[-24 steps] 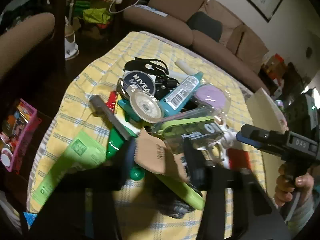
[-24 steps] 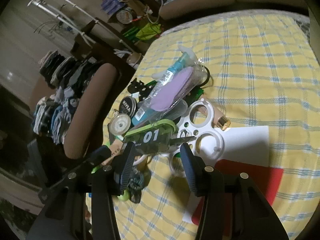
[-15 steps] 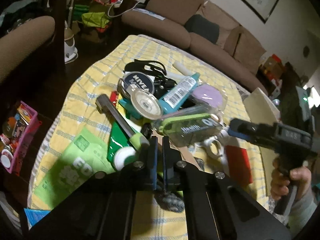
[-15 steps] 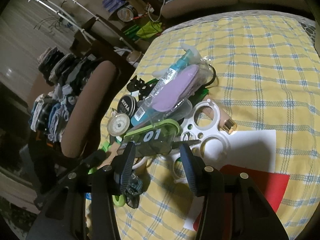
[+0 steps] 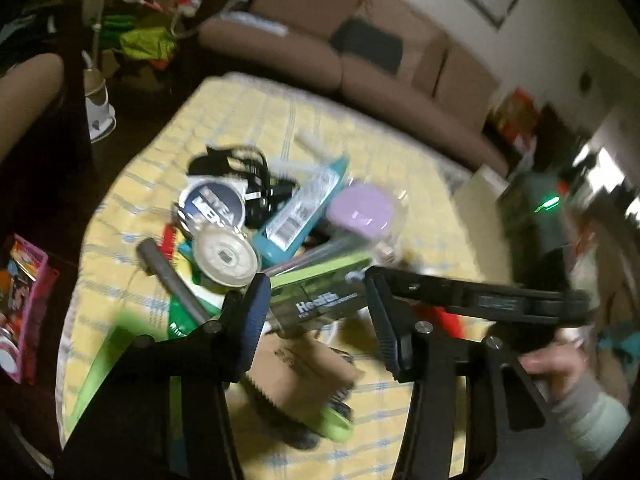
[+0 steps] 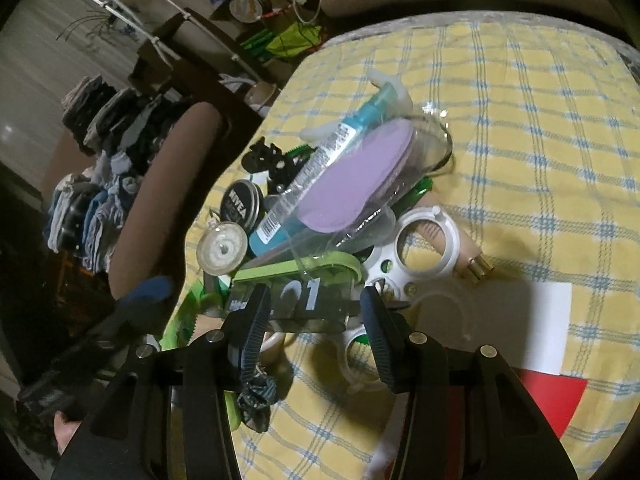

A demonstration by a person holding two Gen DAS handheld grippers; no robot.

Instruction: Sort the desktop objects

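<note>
Here, in the left wrist view, the left gripper hangs at lower centre of a motion-blurred frame with its jaws spread wide and nothing between them. Just above it lies the green-lidded clear box, its long axis running from lower left to upper right. A brown cardboard piece lies below the box, between the jaws in the picture. Above the box, the teal tube points its narrow end to the upper right, resting beside the dark Nivea tin and the round clear disc. A lilac pad in clear packaging sits right of the tube. The yellow checked tablecloth carries the whole heap.

In the right wrist view, the right gripper stands at lower centre, jaws spread, flanking the near face of the green-lidded clear box, marked "01"; whether the pads touch it cannot be told. The box's long axis runs left to right across the frame. The teal tube slants from lower left to upper right. A white ringed holder lies right of the box, over a beige tube with a gold cap. White paper and red card lie at lower right.
</note>
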